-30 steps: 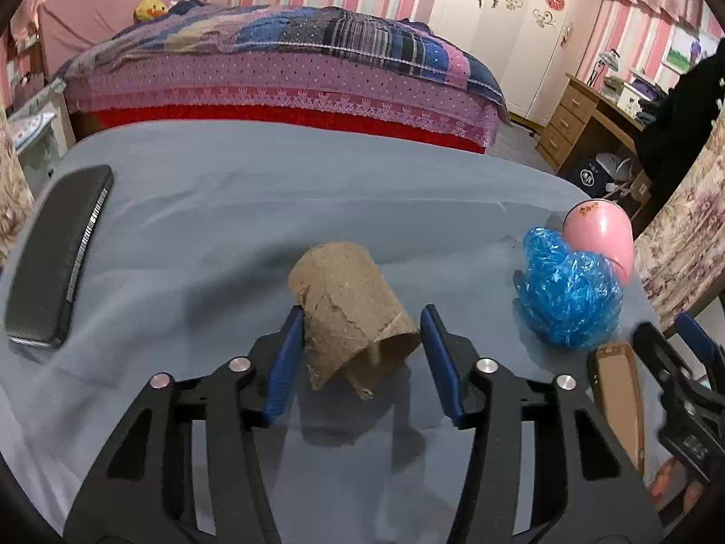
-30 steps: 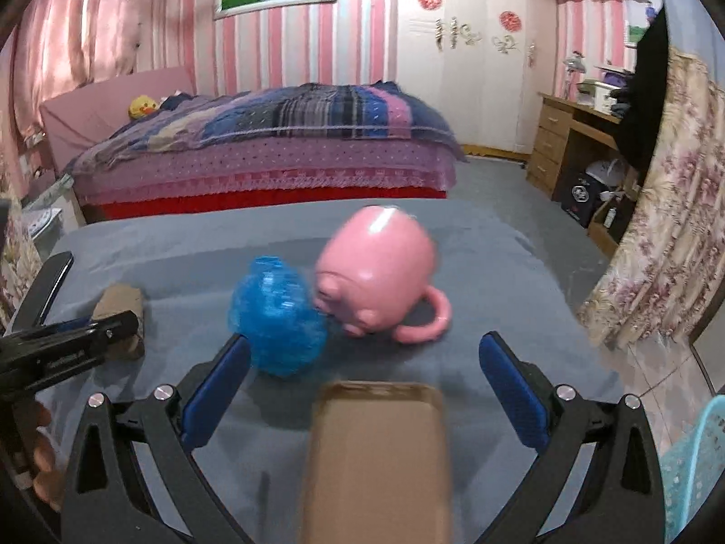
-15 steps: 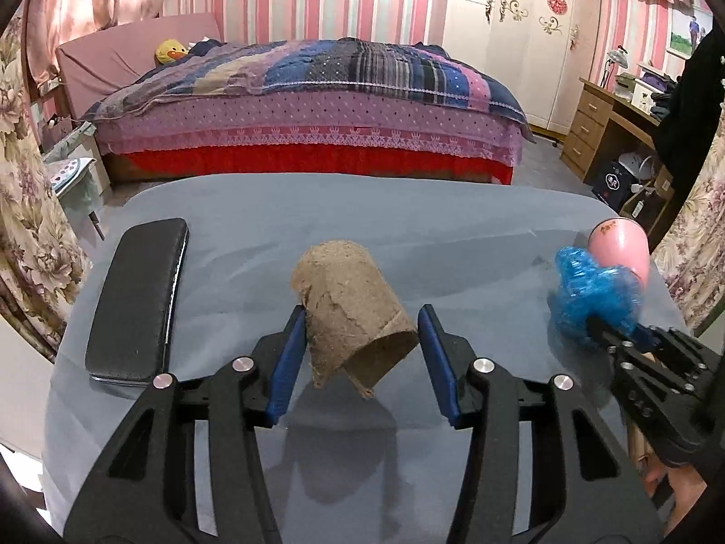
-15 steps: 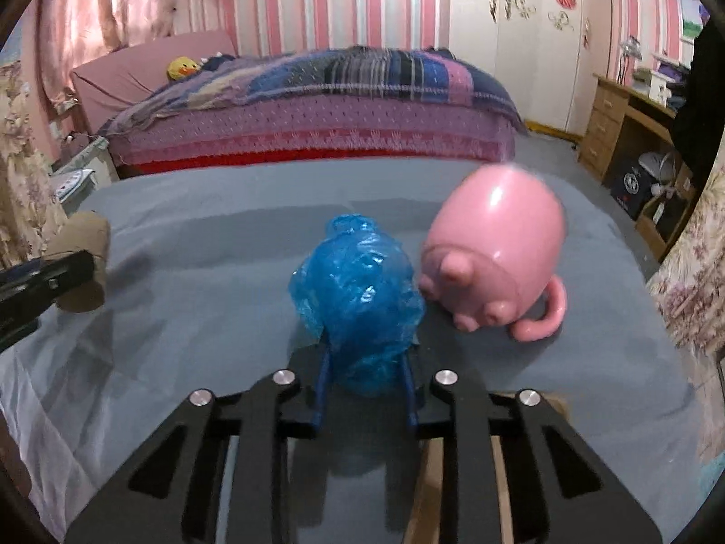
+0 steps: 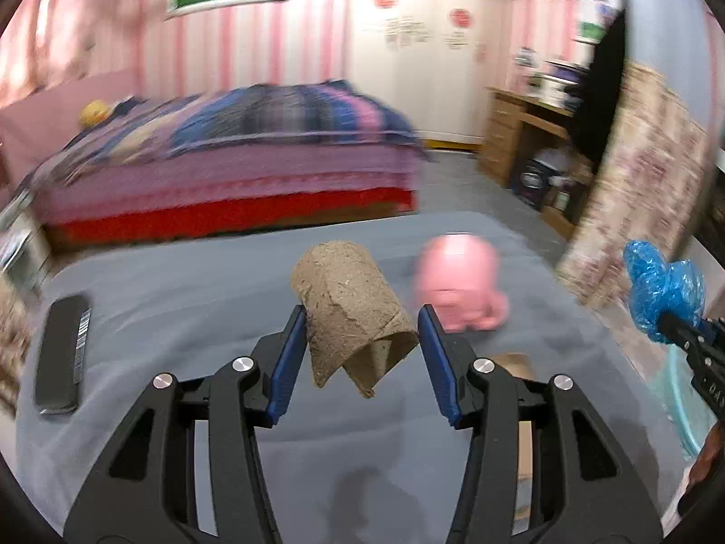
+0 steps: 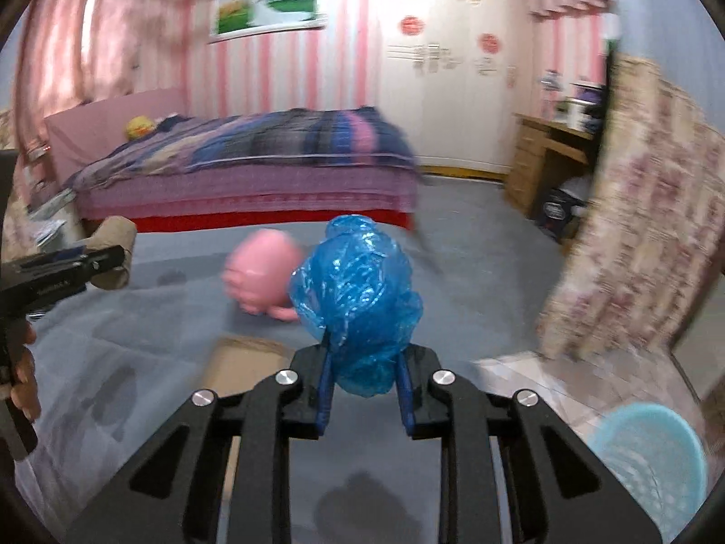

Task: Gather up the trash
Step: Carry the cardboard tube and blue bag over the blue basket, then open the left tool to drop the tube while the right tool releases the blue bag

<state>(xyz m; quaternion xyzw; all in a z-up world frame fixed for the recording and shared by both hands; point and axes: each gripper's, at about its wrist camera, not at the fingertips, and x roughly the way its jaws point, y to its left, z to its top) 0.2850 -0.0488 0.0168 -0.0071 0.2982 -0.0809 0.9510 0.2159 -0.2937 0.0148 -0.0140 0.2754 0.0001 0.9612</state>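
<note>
Left wrist view: the left gripper (image 5: 358,344) is clenched on a crushed cardboard tube (image 5: 351,313), which sits at frame centre between the blue pads, held clear of the grey table (image 5: 181,290). At the right edge of the same frame the right gripper (image 5: 679,331) carries a crumpled blue bag (image 5: 661,290). Its jaws have just been closing, and the right wrist view shows them clamped on the bag's lower part, the bulk of the bag (image 6: 358,290) bulging above the pads at frame centre.

Both pieces of trash appear to be picked up, so the step in hand is the carry to a bin. The likely target is the pale blue basket (image 6: 652,453) in the lower right of the right wrist view, on the tiled floor beside the table; a sliver of it also shows at the right edge of the left wrist view, below the bag.

The next move calls for bringing each gripper over the basket's mouth before letting go. The bag is nearer to it. The tube is further off, toward the left, and has to cross over the table.

Left on the table are a pink mug (image 5: 457,290) lying just right of the tube in the frame, a dark phone (image 5: 63,353) at lower left, and a brown flat thing (image 6: 244,358) partly hidden behind the right gripper; none of these looks like trash. Both frames are blurred, so finer detail cannot be told.
</note>
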